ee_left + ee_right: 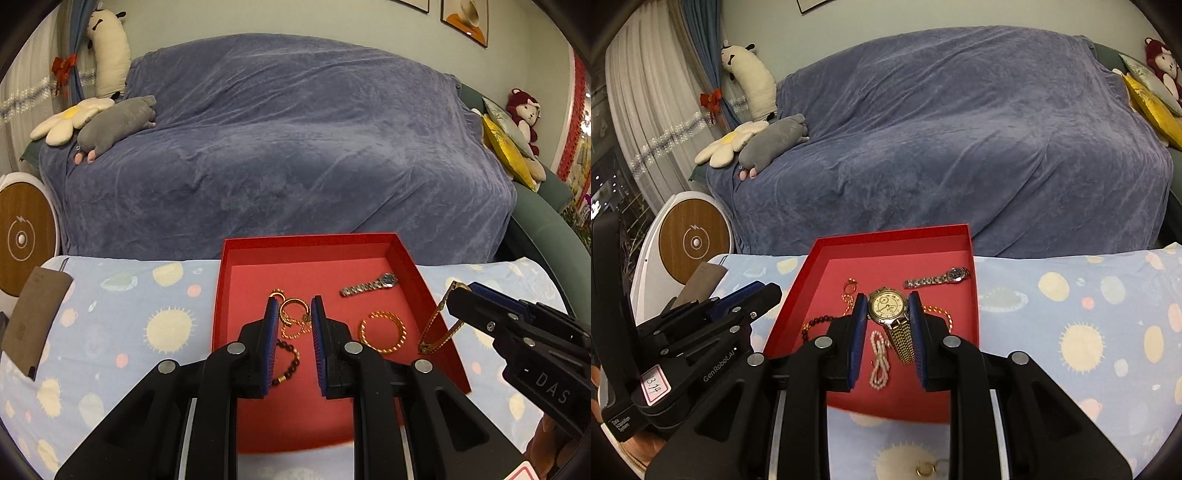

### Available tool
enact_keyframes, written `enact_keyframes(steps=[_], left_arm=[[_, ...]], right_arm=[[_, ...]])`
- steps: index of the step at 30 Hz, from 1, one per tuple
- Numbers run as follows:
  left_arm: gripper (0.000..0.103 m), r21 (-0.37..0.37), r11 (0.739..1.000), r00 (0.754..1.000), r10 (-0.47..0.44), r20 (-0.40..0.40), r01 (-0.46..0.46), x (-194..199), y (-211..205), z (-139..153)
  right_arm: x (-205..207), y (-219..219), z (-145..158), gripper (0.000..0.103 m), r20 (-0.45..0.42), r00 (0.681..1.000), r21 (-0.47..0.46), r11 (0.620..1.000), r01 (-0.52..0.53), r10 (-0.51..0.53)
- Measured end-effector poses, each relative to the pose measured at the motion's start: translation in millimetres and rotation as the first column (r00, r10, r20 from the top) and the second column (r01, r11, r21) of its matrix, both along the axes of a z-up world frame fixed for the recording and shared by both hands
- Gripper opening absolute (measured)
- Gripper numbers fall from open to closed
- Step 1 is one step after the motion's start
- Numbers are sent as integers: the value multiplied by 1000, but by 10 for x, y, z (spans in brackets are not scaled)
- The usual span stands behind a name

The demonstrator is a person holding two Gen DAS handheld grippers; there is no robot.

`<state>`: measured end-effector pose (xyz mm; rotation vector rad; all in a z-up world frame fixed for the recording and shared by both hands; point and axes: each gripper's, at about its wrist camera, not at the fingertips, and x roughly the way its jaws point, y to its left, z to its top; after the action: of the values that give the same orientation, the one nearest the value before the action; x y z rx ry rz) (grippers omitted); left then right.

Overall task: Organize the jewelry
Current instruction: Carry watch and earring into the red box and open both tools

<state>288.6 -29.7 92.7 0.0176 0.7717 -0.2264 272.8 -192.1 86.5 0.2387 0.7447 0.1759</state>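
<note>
Right now our right tongs [888, 314] grip a gold watch [886, 304] by its case, its band dangling, just above the red tray [886, 240] at lower centre of the right wrist view. Our left tongs [293, 314] hang released over the tray, nothing between them; beneath sit a gold hoop [293, 306] and a dark bead bracelet [288, 360].

In the tray we also see a silver watch [938, 279] near the far right corner, a gold bangle [384, 332] right of centre, and a pearl strand [880, 363] below the gold watch. One earring [925, 469] lies on the bench at the bottom edge of the right wrist view, outside the tray.

To do this step well, we judge we should lower the gold watch until its band rests flat on a bare patch, clear of the pearls, then let go gently so nothing tangles. The earring looks like our next pick.
</note>
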Motion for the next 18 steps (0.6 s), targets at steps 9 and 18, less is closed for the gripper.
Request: enact_keyframes(steps=[9,18], left_arm=[[15,44,999,997,15,-78,-12,669,5,-442],[29,45,998,993,54,-105,-49,777,119,-539]], right_arm=[[783,81,-568,22,-131,991,1,1000,11,-11],[770,174,-586,24,-124,992,-38,999,-18,13]])
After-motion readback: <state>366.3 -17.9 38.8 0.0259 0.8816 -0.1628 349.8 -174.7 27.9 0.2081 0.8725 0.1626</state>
